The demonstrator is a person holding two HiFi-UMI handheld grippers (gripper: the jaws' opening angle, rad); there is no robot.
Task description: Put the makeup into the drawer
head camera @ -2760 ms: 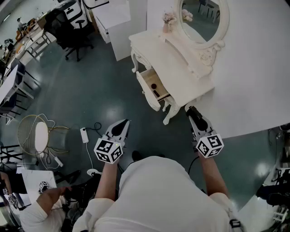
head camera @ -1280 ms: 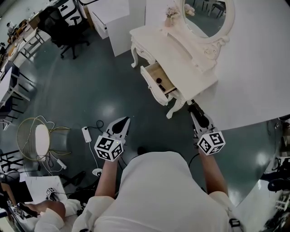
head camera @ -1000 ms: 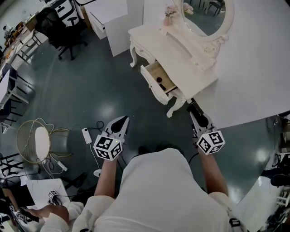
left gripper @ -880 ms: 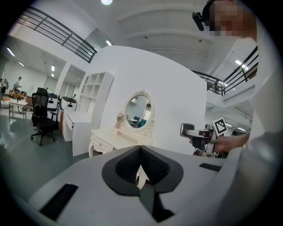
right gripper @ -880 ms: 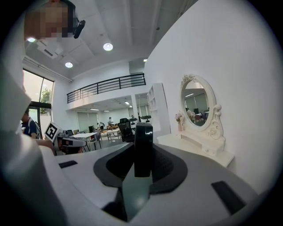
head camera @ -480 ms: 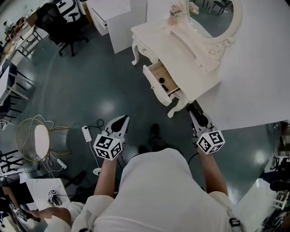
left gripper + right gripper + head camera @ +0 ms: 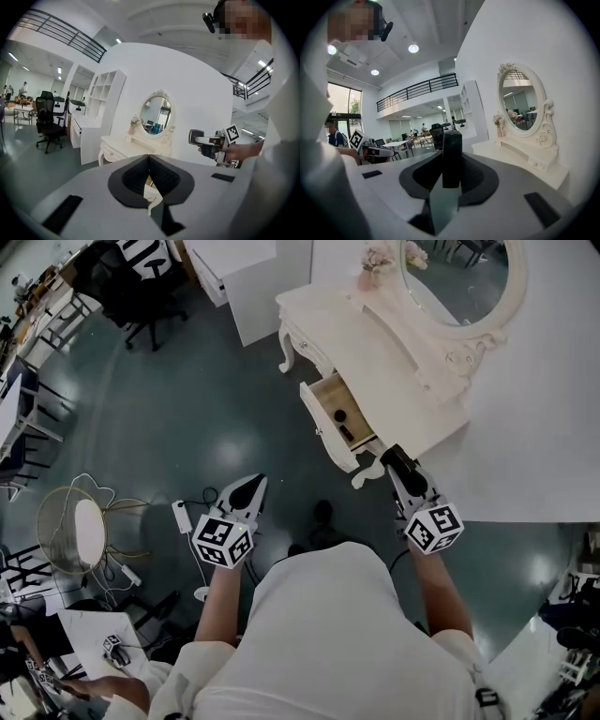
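Observation:
A white dressing table (image 7: 380, 338) stands at the upper right of the head view, its drawer (image 7: 328, 399) pulled open towards me. Small dark items (image 7: 341, 416) lie inside the drawer. My right gripper (image 7: 394, 458) is level just short of the table's front leg, shut on a dark oblong makeup item (image 7: 452, 150) that stands upright between its pads. To the left, over the floor, my left gripper (image 7: 253, 486) is shut with nothing in it; its pads (image 7: 140, 171) meet at the tips. The left gripper view shows the table (image 7: 123, 143) and its oval mirror (image 7: 155, 112) ahead.
A small vase of flowers (image 7: 377, 259) stands on the tabletop beside the mirror (image 7: 464, 277). On the floor to the left are a wire-frame stool (image 7: 82, 523) and a power strip with its cable (image 7: 180, 517). A white cabinet (image 7: 246, 277) and an office chair (image 7: 141, 292) stand behind.
Both grippers have moved forward towards the dressing table, so the open drawer now lies closer to the right gripper. A foot has come into view on the floor. Neither gripper's jaws have changed.

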